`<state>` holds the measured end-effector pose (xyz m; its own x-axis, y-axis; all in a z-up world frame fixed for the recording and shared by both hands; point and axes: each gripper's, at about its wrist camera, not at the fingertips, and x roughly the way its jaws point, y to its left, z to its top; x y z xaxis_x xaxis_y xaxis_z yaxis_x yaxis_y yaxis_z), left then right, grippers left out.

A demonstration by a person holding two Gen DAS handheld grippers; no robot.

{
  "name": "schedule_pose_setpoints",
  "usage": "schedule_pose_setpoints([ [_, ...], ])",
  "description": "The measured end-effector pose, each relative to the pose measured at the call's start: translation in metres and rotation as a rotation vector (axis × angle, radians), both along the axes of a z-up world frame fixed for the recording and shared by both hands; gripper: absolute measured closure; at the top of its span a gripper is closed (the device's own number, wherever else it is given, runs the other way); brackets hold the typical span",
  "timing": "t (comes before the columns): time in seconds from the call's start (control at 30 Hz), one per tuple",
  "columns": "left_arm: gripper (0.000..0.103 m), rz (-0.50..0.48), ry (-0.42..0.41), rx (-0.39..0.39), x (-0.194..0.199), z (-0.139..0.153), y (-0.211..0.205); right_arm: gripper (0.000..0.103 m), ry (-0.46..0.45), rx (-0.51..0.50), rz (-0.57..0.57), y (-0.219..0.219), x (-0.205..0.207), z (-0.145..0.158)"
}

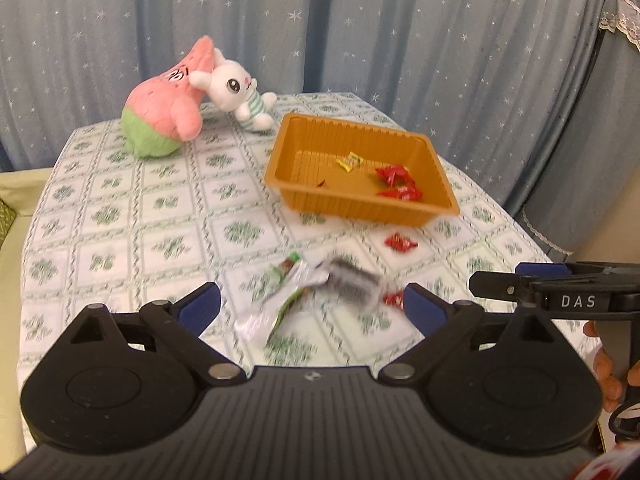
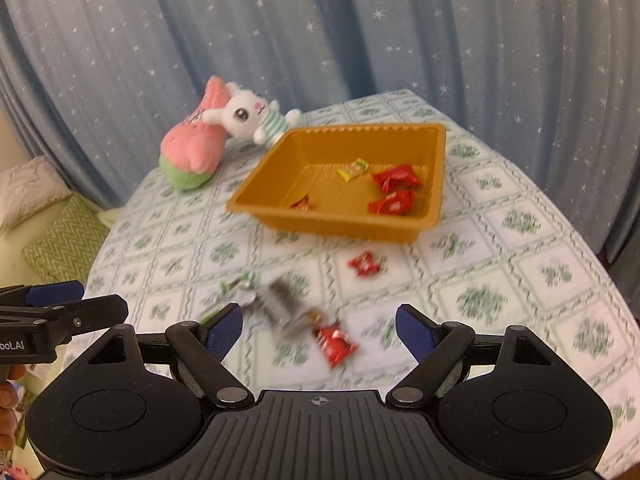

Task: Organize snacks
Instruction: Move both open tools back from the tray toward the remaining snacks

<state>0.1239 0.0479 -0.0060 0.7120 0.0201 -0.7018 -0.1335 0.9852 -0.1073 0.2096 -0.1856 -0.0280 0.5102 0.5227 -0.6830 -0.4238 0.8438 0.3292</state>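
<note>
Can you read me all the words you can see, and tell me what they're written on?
"DAS": on the right hand-held gripper, seen from the left wrist.
"bot.AI": cut off at the picture's edge, on the left hand-held gripper, seen from the right wrist.
Snack wrappers and pink plush toy: markings too blurred to read.

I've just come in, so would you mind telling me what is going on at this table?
A person holds a gripper in each hand and is sorting snacks into an orange tray. The tray already holds a yellow candy and a few red packets. On the tablecloth in front of it lie one red candy and a blurred cluster of wrappers. The left gripper and right gripper are both open and empty. Two plush toys sit behind.
</note>
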Motion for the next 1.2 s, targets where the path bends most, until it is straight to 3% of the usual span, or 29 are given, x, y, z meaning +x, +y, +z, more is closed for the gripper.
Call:
schedule_pose_setpoints([
  [0.6, 0.009, -0.012, 0.039, -0.019, -0.064, -0.017, 0.011, 0.020, 0.062, -0.024, 0.059, 0.015, -0.064, -0.019],
  [1.2, 0.013, -0.012, 0.081, -0.025, -0.059, -0.036, 0.011, 0.020, 0.052, -0.090, 0.109, 0.026, -0.062, -0.041],
])
